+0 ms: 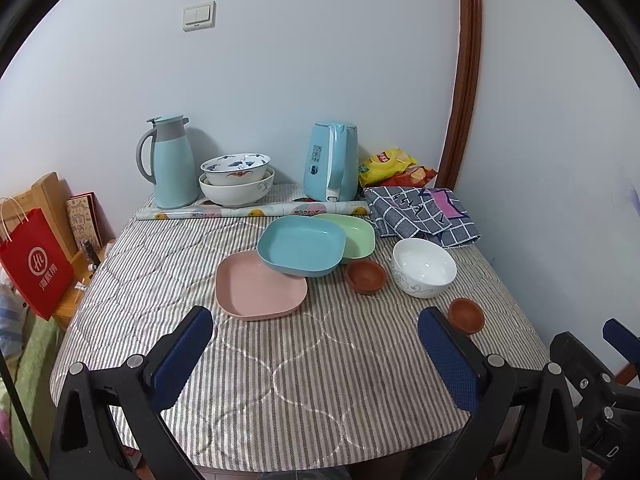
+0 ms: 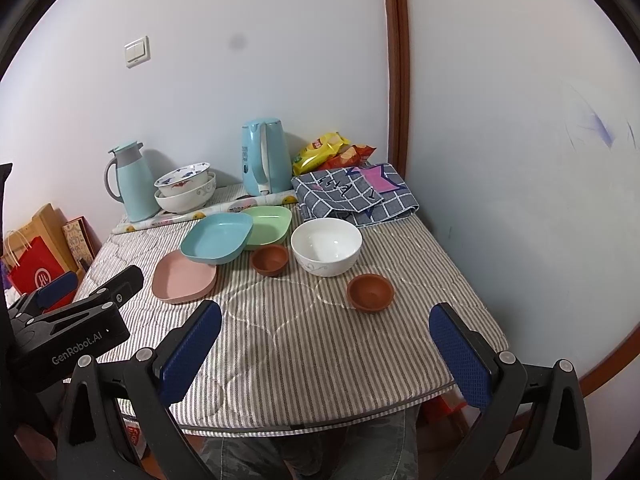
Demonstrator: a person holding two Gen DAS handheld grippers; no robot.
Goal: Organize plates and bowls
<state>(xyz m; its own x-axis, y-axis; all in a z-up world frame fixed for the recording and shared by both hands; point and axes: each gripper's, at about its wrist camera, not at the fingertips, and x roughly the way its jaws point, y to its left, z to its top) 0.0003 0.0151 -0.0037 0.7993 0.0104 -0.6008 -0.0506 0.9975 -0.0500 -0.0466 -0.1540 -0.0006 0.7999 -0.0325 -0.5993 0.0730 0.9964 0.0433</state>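
On the striped table lie a pink plate, a blue plate leaning on it and on a green plate. A white bowl stands to the right, with one small brown bowl left of it and another nearer. Two patterned bowls are stacked at the back. My left gripper and right gripper are open and empty, above the table's near edge.
A blue thermos jug, a blue kettle, snack bags, a folded checked cloth and a rolled mat line the back. A red bag stands left of the table. Walls close the back and right.
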